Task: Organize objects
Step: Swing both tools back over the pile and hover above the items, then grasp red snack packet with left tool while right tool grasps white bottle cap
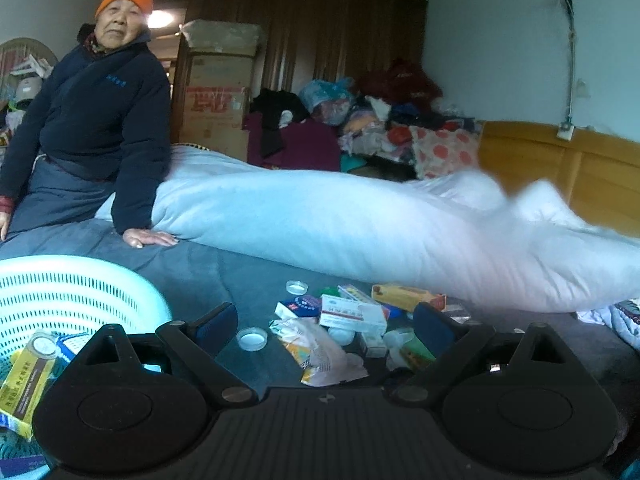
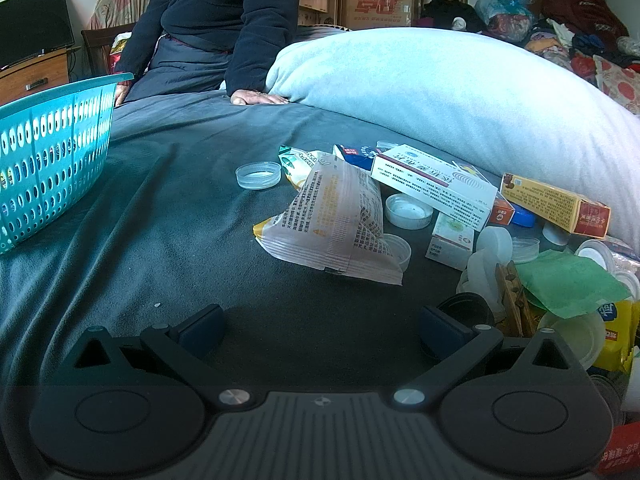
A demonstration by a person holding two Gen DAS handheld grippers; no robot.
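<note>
Black tongs (image 2: 322, 330) spread over crinkled sachet (image 2: 336, 224).

1. The left gripper (image 1: 326, 326) is hovering with its 2 fingers spread wide, gripping nothing.
2. The right gripper (image 2: 322, 330) is hanging low with its 2 fingers also spread wide, gripping nothing.

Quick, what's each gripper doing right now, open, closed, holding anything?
Left gripper: open, holding nothing, above the bed beside the basket.
Right gripper: open, holding nothing, low over the dark blanket.
</note>
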